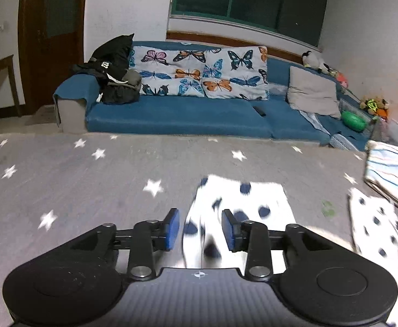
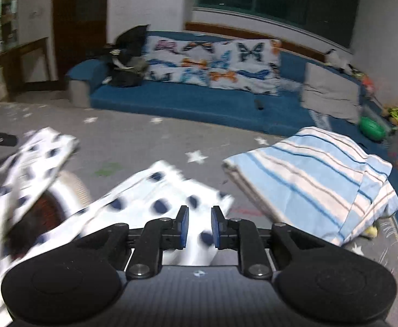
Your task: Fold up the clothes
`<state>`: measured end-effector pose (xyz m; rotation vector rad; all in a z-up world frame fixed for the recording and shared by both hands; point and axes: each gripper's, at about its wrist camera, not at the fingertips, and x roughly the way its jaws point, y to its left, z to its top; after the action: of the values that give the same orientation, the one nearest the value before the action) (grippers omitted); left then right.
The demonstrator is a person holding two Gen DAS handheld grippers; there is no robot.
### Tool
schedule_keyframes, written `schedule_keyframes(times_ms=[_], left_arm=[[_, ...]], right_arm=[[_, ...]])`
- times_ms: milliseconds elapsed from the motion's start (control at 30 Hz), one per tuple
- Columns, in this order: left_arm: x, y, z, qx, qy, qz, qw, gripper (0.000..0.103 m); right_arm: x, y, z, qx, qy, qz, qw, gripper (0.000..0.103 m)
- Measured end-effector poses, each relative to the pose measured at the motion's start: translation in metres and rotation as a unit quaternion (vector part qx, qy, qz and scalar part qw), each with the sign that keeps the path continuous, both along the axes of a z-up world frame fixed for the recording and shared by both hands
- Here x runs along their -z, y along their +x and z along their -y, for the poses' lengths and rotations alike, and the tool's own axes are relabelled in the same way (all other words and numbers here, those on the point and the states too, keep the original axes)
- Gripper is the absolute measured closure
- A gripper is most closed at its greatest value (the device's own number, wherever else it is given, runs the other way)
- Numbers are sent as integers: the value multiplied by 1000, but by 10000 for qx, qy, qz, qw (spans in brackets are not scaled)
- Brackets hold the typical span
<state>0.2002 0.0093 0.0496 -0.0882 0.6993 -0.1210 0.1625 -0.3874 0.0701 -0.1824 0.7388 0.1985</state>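
Polka-dot garment, white w/ navy spots, lies on the grey star-print cover, partly spread, blurred by motion. In the right wrist view it shows as two flaps: one raised at left, one running under the tool.

L gripper: jaws apart, cloth visible in the gap, but pads don't press on it; reads as open, not gripping.

R gripper: jaws narrowly apart, spotted cloth behind/below the gap. No pinch visible; pads look clear of the fabric. Reads as open, w/ small gap.

Striped blue-white item already folded, sits just right of the spotted piece, near the surface edge. Sofa w/ butterfly cushions beyond, well apart.

Step in hand, my judgement: mid-fold on the spotted garment, btwn grips; a fold is set down or a new hold is sought.

Next move calls for: find a clean edge or corner on each side, close on a single layer not a bunch, keep both tools level so the fold lands square. Avoid dragging into the striped stack.
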Motion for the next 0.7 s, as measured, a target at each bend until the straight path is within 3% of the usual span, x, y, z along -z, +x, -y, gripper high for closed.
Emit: schedule_keyframes(times_ms=[367, 533, 700], left_arm=[[-11, -157, 4, 576, 197, -197, 9979, 45], [-7, -230, 4, 765, 112, -278, 9966, 43], [5, -287, 0, 663, 131, -380, 9970, 43]], right_arm=[[-5, -125, -49, -1230, -149, -316, 9918, 71], [-5, -189, -67, -1794, -3, -339, 9832, 65], [0, -247, -82, -2314, 150, -463, 9716, 61]])
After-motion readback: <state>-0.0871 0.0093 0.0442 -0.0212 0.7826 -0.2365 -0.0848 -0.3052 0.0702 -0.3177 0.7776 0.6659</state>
